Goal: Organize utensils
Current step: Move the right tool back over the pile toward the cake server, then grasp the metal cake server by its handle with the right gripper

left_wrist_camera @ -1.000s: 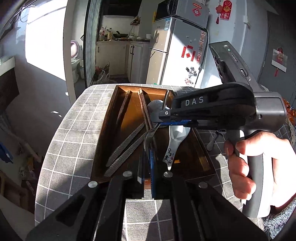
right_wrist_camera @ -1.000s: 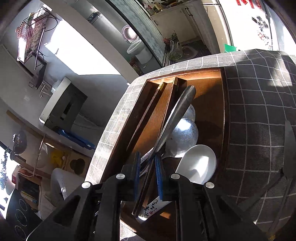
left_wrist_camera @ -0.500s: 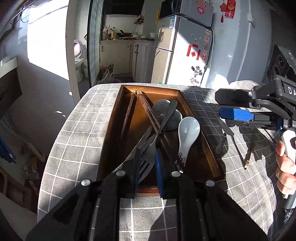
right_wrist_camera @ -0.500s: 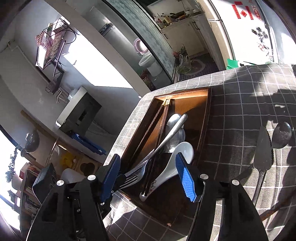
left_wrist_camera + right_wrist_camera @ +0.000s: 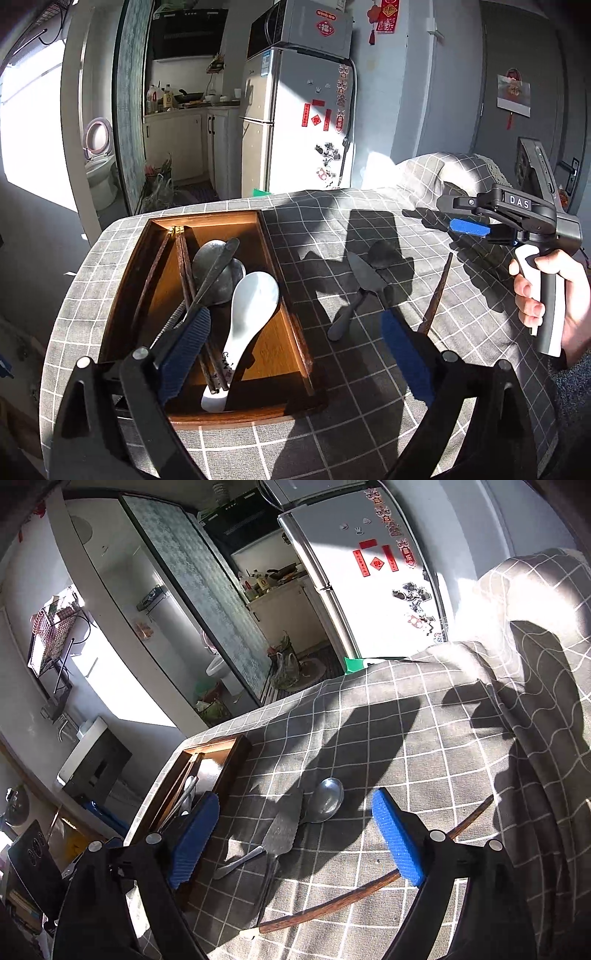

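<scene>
The left hand-held gripper [image 5: 295, 350] is seen pointed forward and downward, its jaws opening, with blue ribbed pads [image 5: 404, 356] spread wide and nothing pressed between them. The right hand-held gripper [image 5: 295, 840] is likewise angled downward, its jaws opening and nothing clamped. In the left wrist view, the right hand-held gripper is seen held by its pale grip in a person's hand [image 5: 554, 295], fingers wrapped around it.

Hard sun coming in from left, blowing out window [image 5: 22, 122] & fridge [image 5: 369, 590]. Long sharp shadows lying across cloth [image 5: 369, 229]. Fisheye bending edges, corners vignetting dark. Focus holding, no blur.
</scene>
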